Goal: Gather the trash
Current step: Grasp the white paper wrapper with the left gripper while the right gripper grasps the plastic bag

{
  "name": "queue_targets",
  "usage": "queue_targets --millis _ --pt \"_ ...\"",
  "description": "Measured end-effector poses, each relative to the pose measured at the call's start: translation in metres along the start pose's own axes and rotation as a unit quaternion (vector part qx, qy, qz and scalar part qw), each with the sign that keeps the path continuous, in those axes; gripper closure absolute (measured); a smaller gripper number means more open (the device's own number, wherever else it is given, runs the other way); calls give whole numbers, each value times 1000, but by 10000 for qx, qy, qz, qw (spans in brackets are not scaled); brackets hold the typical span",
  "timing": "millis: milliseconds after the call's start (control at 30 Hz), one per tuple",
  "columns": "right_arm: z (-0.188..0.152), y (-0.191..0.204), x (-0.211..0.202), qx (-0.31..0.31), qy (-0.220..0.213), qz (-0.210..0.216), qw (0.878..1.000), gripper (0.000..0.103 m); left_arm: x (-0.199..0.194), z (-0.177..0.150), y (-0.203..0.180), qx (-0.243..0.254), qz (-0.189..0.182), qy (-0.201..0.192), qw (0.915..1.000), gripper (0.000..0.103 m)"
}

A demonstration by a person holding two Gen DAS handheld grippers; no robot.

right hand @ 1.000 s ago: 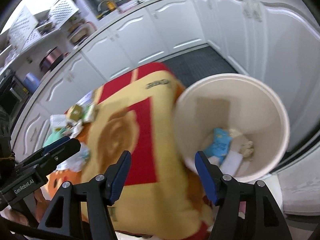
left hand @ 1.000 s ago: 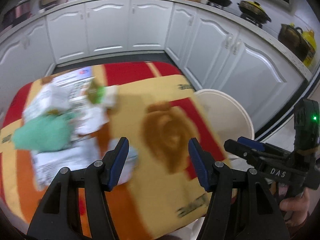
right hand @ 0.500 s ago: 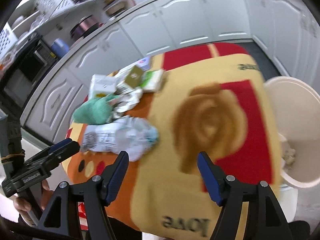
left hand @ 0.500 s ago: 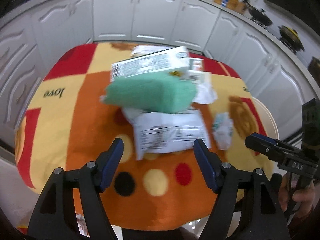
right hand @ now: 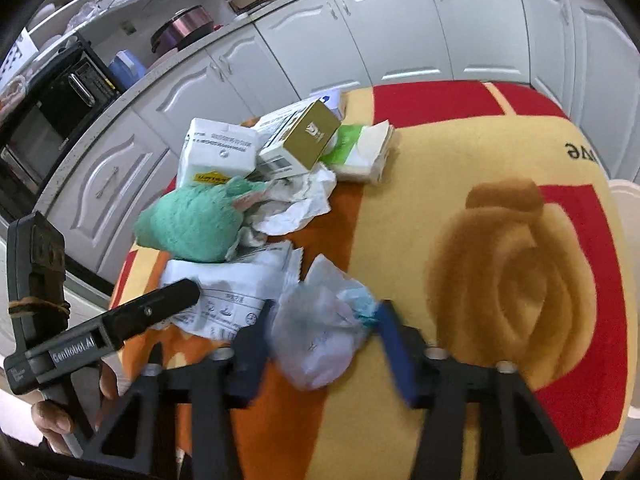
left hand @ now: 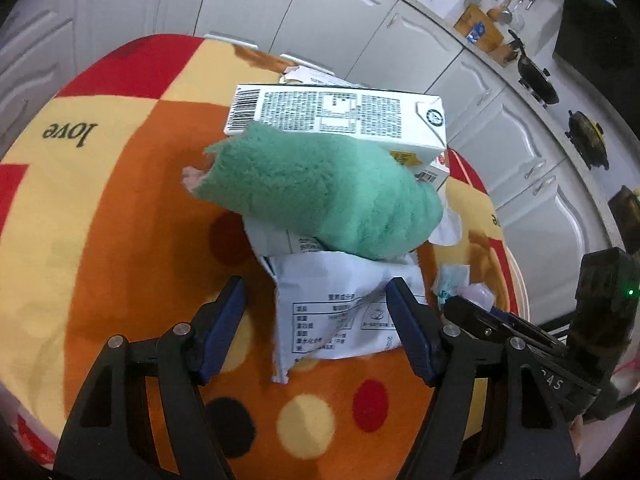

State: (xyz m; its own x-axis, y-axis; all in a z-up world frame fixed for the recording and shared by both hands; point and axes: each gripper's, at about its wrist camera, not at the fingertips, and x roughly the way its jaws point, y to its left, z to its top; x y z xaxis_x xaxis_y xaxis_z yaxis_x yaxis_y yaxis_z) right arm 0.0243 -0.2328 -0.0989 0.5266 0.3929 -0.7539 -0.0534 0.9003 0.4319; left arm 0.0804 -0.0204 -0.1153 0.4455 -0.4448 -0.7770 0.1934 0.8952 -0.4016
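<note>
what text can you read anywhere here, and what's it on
"love", upside down: cloth
"GenRobot.AI": left tongs
"AS", start hidden: right tongs
"ve", cut off, upside down: cloth's far edge
Fine print on carton and white wrapper: too small to read

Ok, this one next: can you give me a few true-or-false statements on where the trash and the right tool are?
1. The green fuzzy item lies against the white carton. True.
2. The right tool has nothing between its fingers. False: a crumpled plastic bag sits between them, and the jaws have just been closing on it.
3. The gold-ended box stands alone on bare cloth. False: it lies in the heap beside the white carton.
4. The tablecloth bears the word "love". True.
</note>
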Motion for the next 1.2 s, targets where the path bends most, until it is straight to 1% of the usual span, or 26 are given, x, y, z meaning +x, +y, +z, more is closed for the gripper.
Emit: queue_targets --millis 33,67,133,200,300,467,567,667,800,1200 --pt "-1 0 -1 -11 -6 1 10000 65 0 -1 -4 126 -33 43 9999 54" --pt "-2 -2 -3 -21 -29 -1 10000 69 0 -3 -9 277 41 112 9995 64" --pt "-4 -7 -10 11 -59 23 10000 71 -4 -7 -14 478 159 59 9987 67" --pt "-4 -8 -17 11 -108 40 9999 72 -12 -12 -16 623 173 25 9979 73" --pt "-7 -10 -29 -31 -201 34 9998 73 -29 -16 -16 734 193 -32 9971 74" --pt "-14 -14 -52 -64 -351 36 9994 73 -62 -28 -21 982 99 -93 9951 75" --pt "-18 -16 -63 -32 -433 38 9991 73 -75 -36 -31 1200 107 -116 9926 75" --pt "-21 -19 -70 -9 -482 9 9988 73 -85 -45 -42 1413 137 -244 9896 75" --pt "-24 -25 -80 37 -560 -14 9984 73 -86 -44 -54 1514 79 -306 9880 75" --pt "-34 -47 -102 218 -704 -142 9972 73 -71 -44 -84 1688 -117 -234 9853 75"
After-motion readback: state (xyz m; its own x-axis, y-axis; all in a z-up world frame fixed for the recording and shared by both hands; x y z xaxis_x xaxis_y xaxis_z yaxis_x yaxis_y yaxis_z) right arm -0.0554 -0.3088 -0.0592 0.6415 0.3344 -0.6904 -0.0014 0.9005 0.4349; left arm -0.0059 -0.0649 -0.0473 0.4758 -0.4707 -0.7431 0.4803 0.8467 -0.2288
